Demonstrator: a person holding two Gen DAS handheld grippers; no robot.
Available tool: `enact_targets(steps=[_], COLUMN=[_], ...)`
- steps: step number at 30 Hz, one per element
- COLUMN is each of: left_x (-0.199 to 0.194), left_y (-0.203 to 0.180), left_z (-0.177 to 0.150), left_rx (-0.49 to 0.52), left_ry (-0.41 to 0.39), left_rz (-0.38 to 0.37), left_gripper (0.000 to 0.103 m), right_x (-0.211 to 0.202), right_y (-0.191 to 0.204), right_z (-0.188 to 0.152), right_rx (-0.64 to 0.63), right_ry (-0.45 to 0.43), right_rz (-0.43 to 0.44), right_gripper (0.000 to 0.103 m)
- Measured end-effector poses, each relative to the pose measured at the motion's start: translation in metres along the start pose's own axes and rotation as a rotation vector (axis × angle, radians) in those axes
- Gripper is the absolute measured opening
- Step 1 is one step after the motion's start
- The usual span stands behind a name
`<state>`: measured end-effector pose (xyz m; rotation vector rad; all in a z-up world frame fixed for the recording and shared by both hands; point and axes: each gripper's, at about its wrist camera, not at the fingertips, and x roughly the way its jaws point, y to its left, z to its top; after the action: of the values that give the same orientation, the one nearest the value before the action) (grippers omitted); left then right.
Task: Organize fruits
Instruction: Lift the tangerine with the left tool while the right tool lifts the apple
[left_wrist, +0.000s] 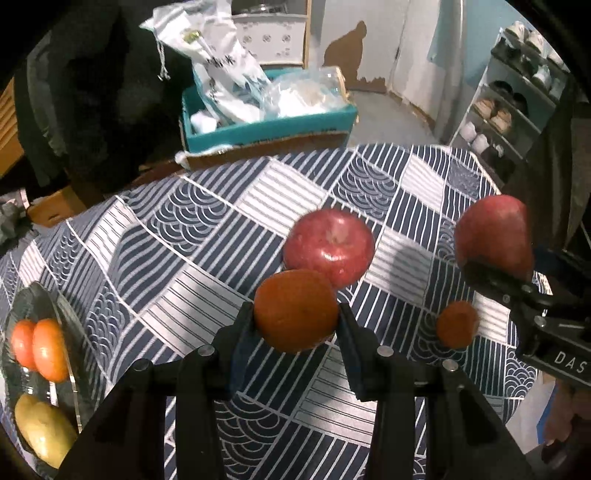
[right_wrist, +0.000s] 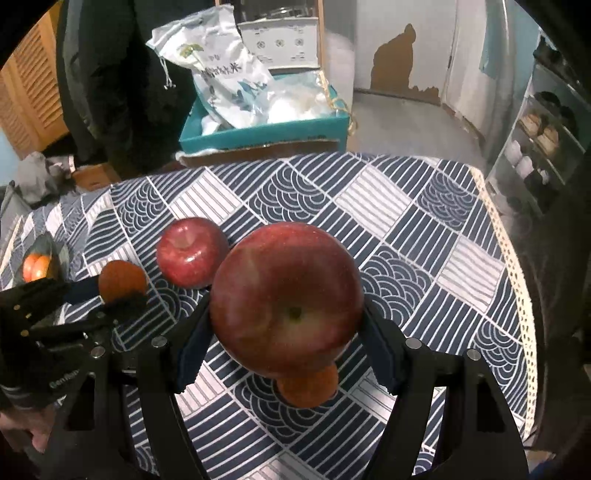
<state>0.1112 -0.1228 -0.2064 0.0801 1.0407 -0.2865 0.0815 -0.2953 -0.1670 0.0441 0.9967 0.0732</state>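
Note:
My left gripper (left_wrist: 295, 314) is shut on an orange (left_wrist: 295, 310) and holds it above the patterned tablecloth (left_wrist: 184, 236). My right gripper (right_wrist: 288, 317) is shut on a large red apple (right_wrist: 286, 299), also lifted; it shows at the right of the left wrist view (left_wrist: 493, 232). A second red apple (left_wrist: 328, 245) (right_wrist: 192, 251) rests on the cloth between them. A small orange (left_wrist: 457, 324) lies on the cloth, partly hidden under the held apple in the right wrist view (right_wrist: 308, 386). A dark plate (left_wrist: 40, 302) at far left holds orange-red fruits (left_wrist: 37, 349) and a yellow fruit (left_wrist: 42, 428).
A teal box (left_wrist: 266, 125) with white bags stands beyond the table's far edge. A shoe rack (left_wrist: 513, 107) stands at the right. A dark-clothed person (left_wrist: 92, 92) stands at the back left. The table's right edge (right_wrist: 513, 266) has lace trim.

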Motion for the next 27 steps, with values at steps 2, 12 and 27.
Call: enact_targets(steps=[2,12,27], left_x=[-0.01,-0.049,-0.116], left_y=[0.002,0.007,0.028], left_z=[0.002,0.01,0.004], left_rx=[0.001,-0.023,-0.048], left_ry=[-0.024,-0.094,-0.204], left_rz=[0.006,-0.008,-0.002], left_gripper=[0.044,0.044,0.044], right_x=[-0.006,-0.039,-0.094], right_y=[0.001,0.012,0.038], right_z=[0.001,0.009,0.02], right_rx=[-0.001,-0.023,-0.066], right_ry=[-0.012,-0.081,-0.186], right_rz=[-0.002,0.002,0.05], right_gripper=[0.074,0.074,0.074])
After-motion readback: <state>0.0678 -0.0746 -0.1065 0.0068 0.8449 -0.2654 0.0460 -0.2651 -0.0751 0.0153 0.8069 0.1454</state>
